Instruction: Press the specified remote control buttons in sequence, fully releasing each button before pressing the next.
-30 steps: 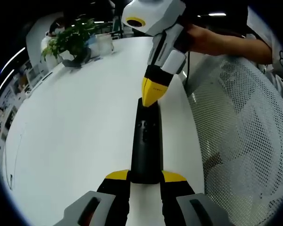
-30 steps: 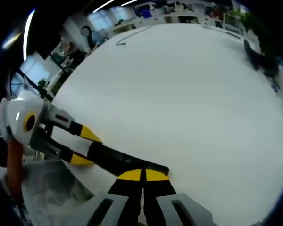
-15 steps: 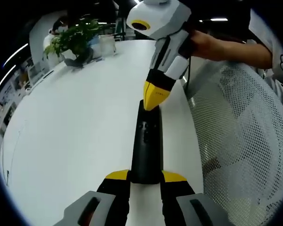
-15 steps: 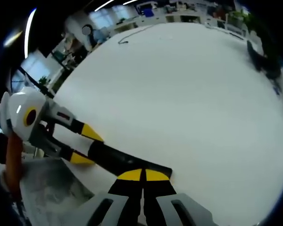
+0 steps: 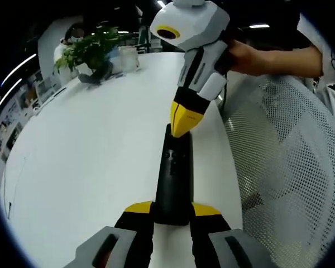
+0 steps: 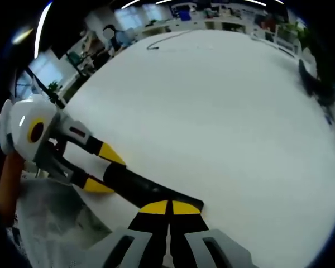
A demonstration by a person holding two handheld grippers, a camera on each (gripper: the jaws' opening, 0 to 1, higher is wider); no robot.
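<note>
A long black remote [image 5: 174,173] lies along the white table [image 5: 89,156], its near end clamped between my left gripper's [image 5: 173,211] yellow-tipped jaws. My right gripper [image 5: 180,132] comes down from the upper right, shut, its yellow tip touching the remote's far end above the buttons. In the right gripper view, my right gripper [image 6: 168,204] is shut with nothing between the jaws, tip down on the remote [image 6: 139,187]. The left gripper [image 6: 107,170] holds the remote's other end from the left.
A potted plant [image 5: 88,51] and a clear cup [image 5: 127,57] stand at the table's far end. A white mesh chair [image 5: 290,167] sits close along the table's right edge. A person's hand [image 5: 252,57] holds the right gripper. A thin cable [image 6: 167,36] lies far across the table.
The right gripper has tilted a little and its tip has crept slightly nearer along the remote's far end. Both views shifted slightly. The remote stays clamped in the left gripper.
</note>
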